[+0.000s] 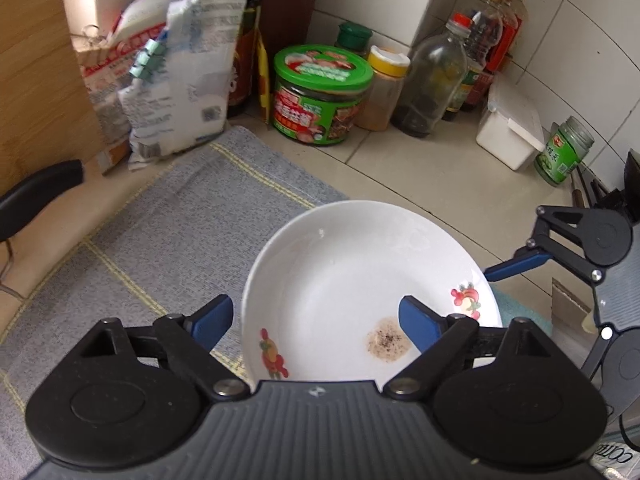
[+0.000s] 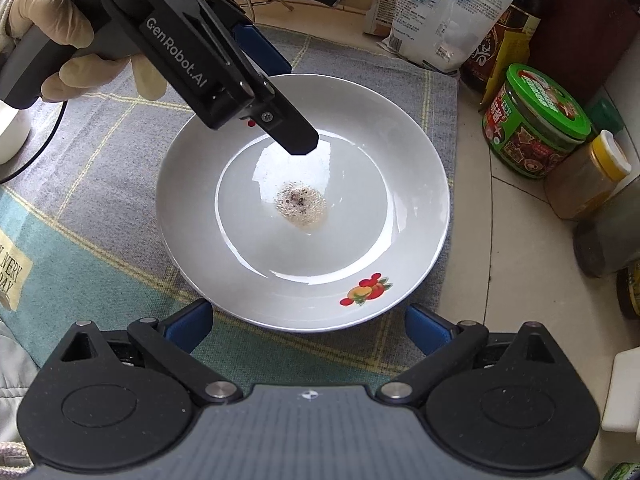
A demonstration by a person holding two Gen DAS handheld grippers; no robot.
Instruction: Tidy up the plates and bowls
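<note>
A white plate [image 1: 360, 280] with fruit prints and a brown speckled stain [image 2: 302, 204] lies on a grey checked cloth [image 2: 100, 200]. My left gripper [image 1: 316, 320] is open and hovers over the plate's near-left rim, one blue finger [image 1: 210, 320] outside the rim and the other over the plate. In the right wrist view the plate [image 2: 304, 204] sits in the middle and the left gripper's body [image 2: 208, 56] reaches over its far side. My right gripper [image 2: 308, 326] is open just before the plate's near rim, empty.
Bottles and jars stand along the tiled wall: a green-lidded tub [image 1: 320, 96], a yellow-capped spice jar [image 1: 384, 88], a glass bottle [image 1: 432, 84], a white box [image 1: 512, 128]. Paper bags [image 1: 180, 76] and a wooden board [image 1: 36, 80] stand at the left.
</note>
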